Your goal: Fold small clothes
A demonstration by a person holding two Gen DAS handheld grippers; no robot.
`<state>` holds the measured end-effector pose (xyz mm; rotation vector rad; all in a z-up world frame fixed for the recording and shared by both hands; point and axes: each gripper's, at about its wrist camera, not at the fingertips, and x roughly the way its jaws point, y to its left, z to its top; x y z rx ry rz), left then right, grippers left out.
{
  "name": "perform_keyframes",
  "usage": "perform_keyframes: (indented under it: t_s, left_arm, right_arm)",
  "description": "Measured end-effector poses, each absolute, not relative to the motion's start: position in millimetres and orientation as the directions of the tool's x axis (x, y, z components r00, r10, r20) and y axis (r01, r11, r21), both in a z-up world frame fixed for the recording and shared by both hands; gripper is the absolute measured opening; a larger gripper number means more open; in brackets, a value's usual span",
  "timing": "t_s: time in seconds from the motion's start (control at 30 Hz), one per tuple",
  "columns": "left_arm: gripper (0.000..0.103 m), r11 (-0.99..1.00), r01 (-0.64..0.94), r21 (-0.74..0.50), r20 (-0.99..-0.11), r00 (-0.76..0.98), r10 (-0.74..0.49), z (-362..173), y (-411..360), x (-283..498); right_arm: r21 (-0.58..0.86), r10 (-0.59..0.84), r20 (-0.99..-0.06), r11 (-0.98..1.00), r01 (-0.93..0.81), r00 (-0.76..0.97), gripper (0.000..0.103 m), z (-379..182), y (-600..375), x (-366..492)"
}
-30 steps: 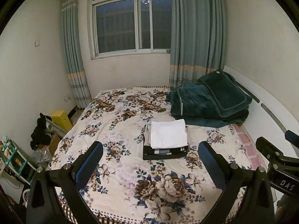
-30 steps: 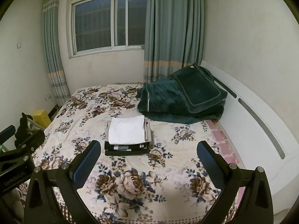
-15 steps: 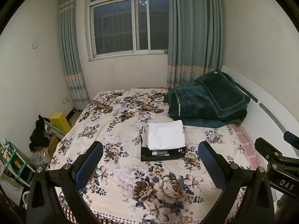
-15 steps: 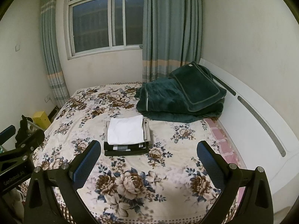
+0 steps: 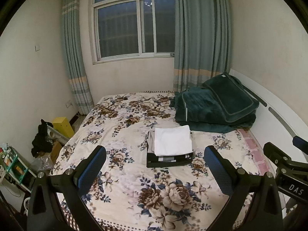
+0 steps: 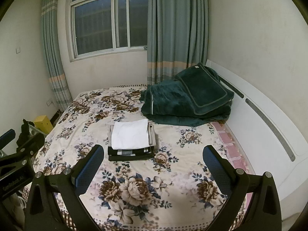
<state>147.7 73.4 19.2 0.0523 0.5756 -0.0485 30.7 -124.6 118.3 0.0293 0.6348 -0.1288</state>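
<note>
Resting near the middle of the cream floral-print bedspread [image 5: 123, 127] [image 6: 173, 134]: a neat stack of folded small clothes [image 5: 169, 147] [image 6: 131, 140], white rectangular cotton piece on top, grey layer under it, black garments at the bottom. Hard to make out how many pieces in the stack; only thin edges visible, plus a small pale tag on the black layer, too small to read.

Behind and to the right of the stack, against the long white headboard [image 5: 279, 119] [image 6: 269, 115]: a heap of dark green plush blankets [image 5: 215, 107] [image 6: 188, 100], with a small white label at the top corner, unreadable.

Well in front of the stack, above the bedspread's near edge: left gripper [image 5: 155, 170], blue-padded black fingers [image 5: 92, 167] spread wide, nothing between them. Same for the right gripper [image 6: 154, 169], fingers [image 6: 215, 169] spread apart and empty. Cut off at the frame edge in the left view, part of the right gripper's body, lettered "DAS". In the right view, the left gripper's body, lettered "GenRobot.AI", partly cropped.

Left of the bedspread, on the floor: a yellow box [image 5: 62, 125] [image 6: 43, 122], half hidden by a crumpled black cloth [image 5: 41, 140]. Beyond the bedspread: a dark night window [image 5: 132, 25] [image 6: 107, 23] between striped grey-green curtains [image 5: 200, 38] [image 6: 175, 34].
</note>
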Motion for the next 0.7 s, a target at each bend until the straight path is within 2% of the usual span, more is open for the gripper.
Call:
perform_keyframes:
  t_s: [0.7]
  left_arm:
    - [0.103,0.998,0.059,0.037,-0.545,0.838,-0.03,18.9,75.5,146.1]
  right_arm:
    - [-0.01,-0.115,-0.594,0.991,0.135,0.796,0.103,116.3,-122.9,25.7]
